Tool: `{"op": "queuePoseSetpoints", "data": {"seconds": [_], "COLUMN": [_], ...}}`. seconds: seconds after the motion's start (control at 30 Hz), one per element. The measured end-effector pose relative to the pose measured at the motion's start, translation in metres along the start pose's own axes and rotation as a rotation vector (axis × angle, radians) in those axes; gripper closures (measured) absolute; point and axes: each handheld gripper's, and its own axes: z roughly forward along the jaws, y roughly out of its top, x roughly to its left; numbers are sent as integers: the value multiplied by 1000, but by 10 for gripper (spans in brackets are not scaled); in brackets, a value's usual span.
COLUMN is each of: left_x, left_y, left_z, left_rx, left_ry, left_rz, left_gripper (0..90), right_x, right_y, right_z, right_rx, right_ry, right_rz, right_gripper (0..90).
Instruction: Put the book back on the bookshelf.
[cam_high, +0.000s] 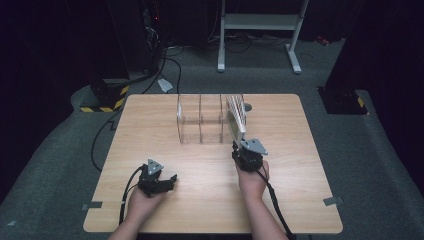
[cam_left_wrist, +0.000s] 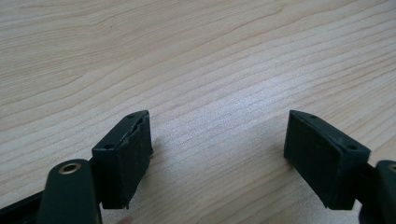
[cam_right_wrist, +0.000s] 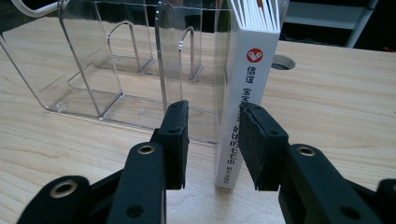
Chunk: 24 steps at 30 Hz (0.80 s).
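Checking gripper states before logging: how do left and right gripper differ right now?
Left gripper has its jaws spread wide over bare table; right gripper has a narrower gap, with the white book's spine between its jaws. Left sits away from the clear rack; right is at it. Both have black jaws.

**Dim room, grey carpet, pale wooden table**

Light-grained wooden table (cam_high: 150, 125) on grey carpeted floor (cam_high: 360, 150). Round cable hole (cam_right_wrist: 282, 62) near the far edge. White metal stand (cam_high: 260, 22) beyond the table. Black cables (cam_high: 167, 65) trailing across the carpet. Yellow-and-black striped base (cam_high: 107, 97) at far left. Grey tape patches (cam_high: 332, 201) on the floor. Dark surroundings.
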Motion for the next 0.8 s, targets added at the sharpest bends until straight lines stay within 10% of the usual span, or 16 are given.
{"op": "queuePoseSetpoints", "data": {"seconds": [0.8], "left_x": [0], "left_y": [0], "left_z": [0], "left_rx": [2], "left_ry": [0], "left_rz": [2], "left_gripper": [233], "right_x": [-2], "right_y": [-1], "right_z": [-15], "right_rx": [-10], "right_ry": [66], "right_rz": [-6], "right_gripper": [546]}}
